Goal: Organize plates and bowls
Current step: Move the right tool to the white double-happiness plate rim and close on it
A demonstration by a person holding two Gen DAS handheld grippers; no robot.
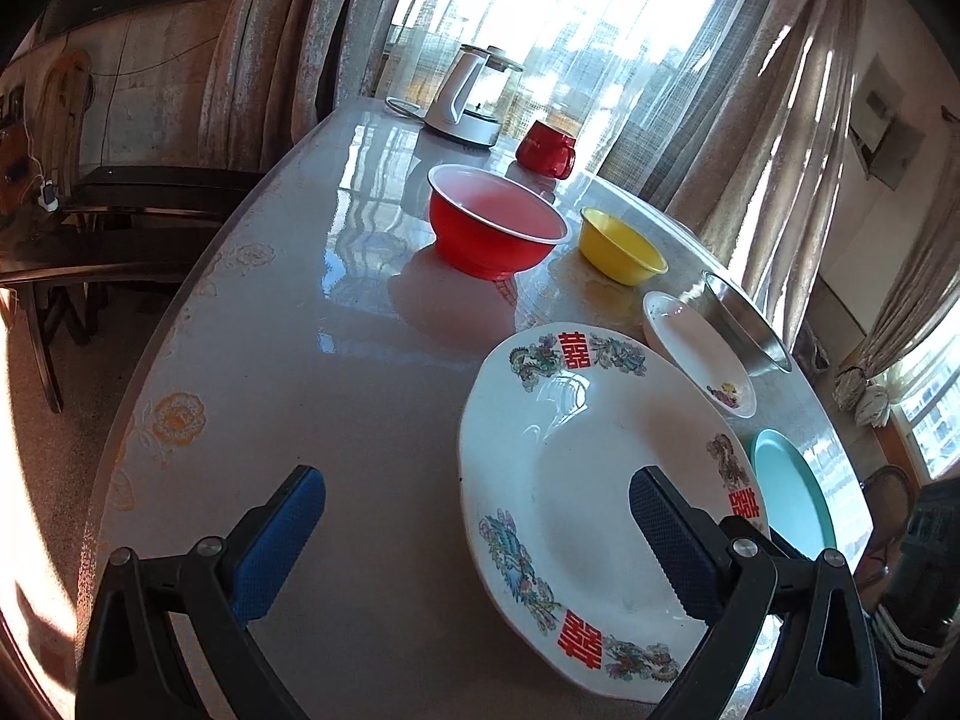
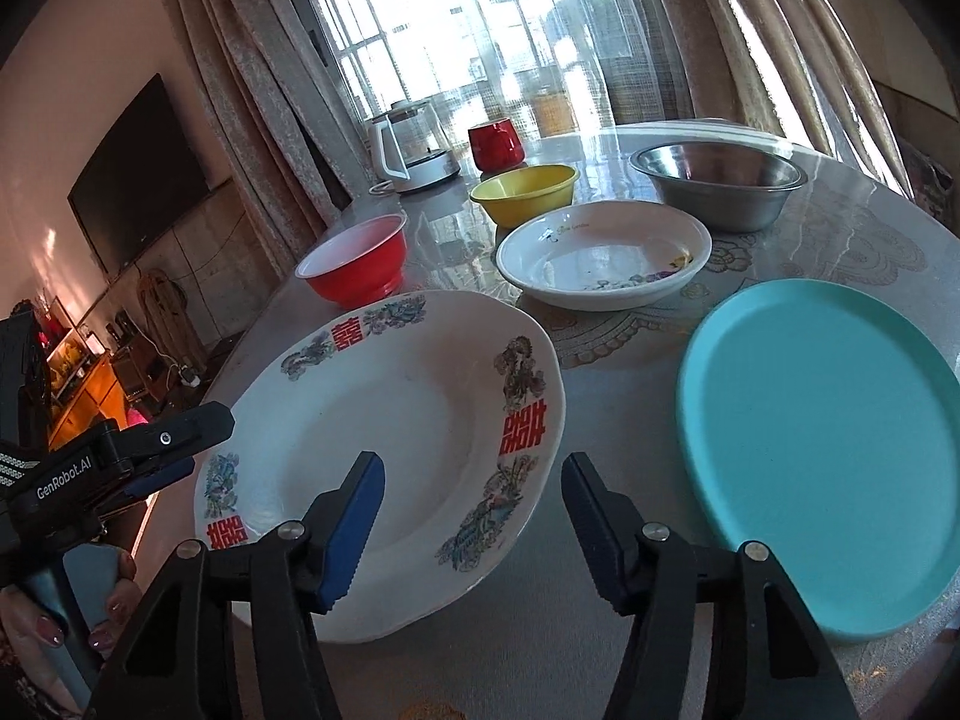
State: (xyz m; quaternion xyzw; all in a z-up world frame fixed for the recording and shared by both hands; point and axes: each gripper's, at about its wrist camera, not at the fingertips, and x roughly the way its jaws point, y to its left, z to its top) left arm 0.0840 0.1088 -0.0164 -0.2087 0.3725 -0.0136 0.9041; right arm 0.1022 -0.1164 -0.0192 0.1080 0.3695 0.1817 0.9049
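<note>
Plates and bowls crowd the table: the big patterned plate [image 2: 384,450] lies nearer my half-closed, empty right claw [image 2: 474,516], its rim between the jaws.

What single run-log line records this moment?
left gripper: open, straddling patterned plate rim | right gripper: open, at same plate's near rim | teal plate: untouched | nothing stacked

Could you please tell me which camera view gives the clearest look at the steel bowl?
The right wrist view: the steel bowl sits unobstructed at the far side of the table, with its whole rim and interior visible. In the left wrist view it appears squeezed edge-on behind the small white dish.
</note>
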